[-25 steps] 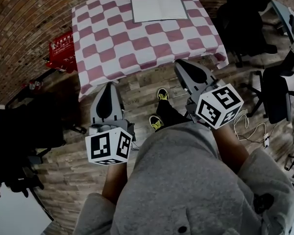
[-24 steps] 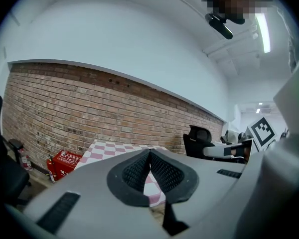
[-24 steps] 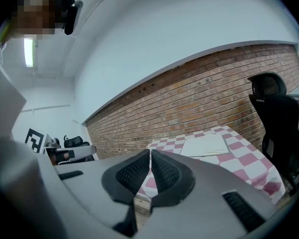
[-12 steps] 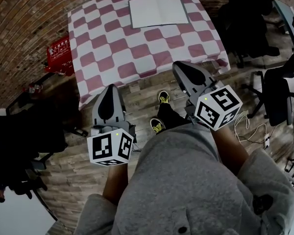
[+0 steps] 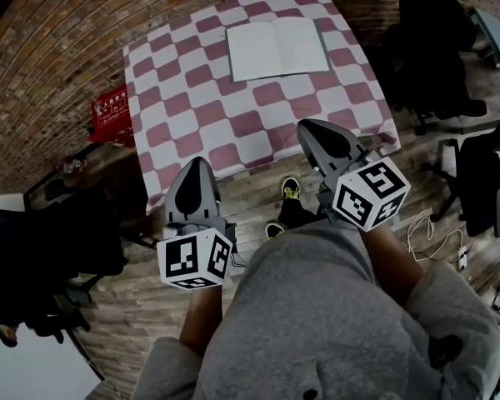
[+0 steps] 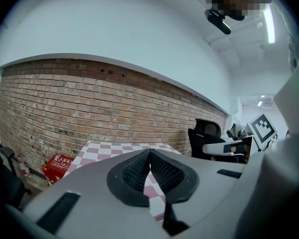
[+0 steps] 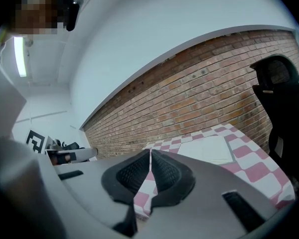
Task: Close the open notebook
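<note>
The white open notebook (image 5: 277, 48) lies flat with both blank pages up on the square counter covered in a red-and-white checked cloth (image 5: 192, 127). It sits toward the counter's far edge, at about 12 o'clock in the head view. No print or writing can be made out on its pages.

The left gripper (image 5: 196, 165) is held over the wooden floor (image 5: 250, 182) just off the counter's near edge, at about 7 o'clock from the notebook and well apart from it. Its black ribbed fingers (image 6: 133, 172) are pressed together with nothing between them. The right gripper (image 5: 310, 128) reaches the near edge of the cloth at about 5 o'clock from the notebook, also well apart from it. Its fingers (image 7: 133, 171) are likewise closed tip to tip and empty. In the right gripper view the notebook shows beyond the fingertips, at about 1 o'clock.

Each gripper carries a white cube with black square markers (image 5: 193, 258). These bear coded patterns, not readable words.

A red box with white lettering (image 5: 112, 115) stands on the floor at 9 o'clock of the counter, against the brick wall (image 5: 58, 48). Its writing is too small to read. Black office chairs (image 5: 437, 57) stand at 3 o'clock of the counter. The person's grey sweatshirt (image 5: 317, 323) fills the bottom of the head view. Dark shoes with yellow-green trim (image 5: 290, 190) show on the floor between the two grippers.
</note>
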`<state>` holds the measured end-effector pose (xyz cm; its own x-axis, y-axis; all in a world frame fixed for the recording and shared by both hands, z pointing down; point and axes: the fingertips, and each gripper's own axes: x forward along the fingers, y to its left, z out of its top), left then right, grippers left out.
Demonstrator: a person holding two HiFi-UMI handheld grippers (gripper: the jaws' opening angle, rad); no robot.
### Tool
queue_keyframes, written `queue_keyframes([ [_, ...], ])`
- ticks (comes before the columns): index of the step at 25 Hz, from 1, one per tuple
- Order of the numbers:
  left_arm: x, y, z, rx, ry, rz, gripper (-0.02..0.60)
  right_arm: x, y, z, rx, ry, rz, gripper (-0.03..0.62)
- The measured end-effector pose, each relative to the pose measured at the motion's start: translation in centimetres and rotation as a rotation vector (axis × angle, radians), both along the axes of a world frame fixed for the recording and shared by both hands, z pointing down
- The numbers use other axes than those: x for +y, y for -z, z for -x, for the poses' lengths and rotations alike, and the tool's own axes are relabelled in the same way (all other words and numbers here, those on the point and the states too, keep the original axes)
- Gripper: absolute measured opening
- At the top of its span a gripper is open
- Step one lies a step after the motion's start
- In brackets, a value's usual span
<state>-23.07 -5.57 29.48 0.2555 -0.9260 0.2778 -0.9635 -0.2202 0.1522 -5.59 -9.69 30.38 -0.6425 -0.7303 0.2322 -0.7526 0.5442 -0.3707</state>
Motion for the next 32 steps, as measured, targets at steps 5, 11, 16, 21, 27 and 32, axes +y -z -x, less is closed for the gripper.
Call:
queue_keyframes([
  [5, -2.8, 0.7, -0.8, -0.024, 0.009, -0.007, 0.011, -2.7, 0.4, -0.9, -0.018, 0.005, -0.005, 0.032],
  [11, -6.0, 0.7, -2.2, -0.055, 0.018, -0.008, 0.011, -5.7, 0.8, -3.0, -0.038, -0.005, -0.017, 0.032],
  [16, -7.6, 0.3, -4.3, -0.063, -0.012, -0.002, 0.011, -7.2, 0.5, -5.0, -0.041, -0.023, -0.019, 0.032],
  [21, -8.8, 0.2, -5.8, -0.069, -0.023, 0.008, 0.011, -8.2, 0.3, -6.4, -0.054, -0.028, -0.011, 0.032],
  [27, -9.5, 0.1, -7.5, -0.084, -0.043, 0.008, 0.011, -9.0, 0.4, -7.3, -0.087, -0.026, -0.017, 0.032],
  [32, -9.5, 0.1, -7.9, -0.092, -0.041, 0.011, 0.011, -9.1, 0.5, -7.7, -0.102, -0.027, -0.024, 0.032],
])
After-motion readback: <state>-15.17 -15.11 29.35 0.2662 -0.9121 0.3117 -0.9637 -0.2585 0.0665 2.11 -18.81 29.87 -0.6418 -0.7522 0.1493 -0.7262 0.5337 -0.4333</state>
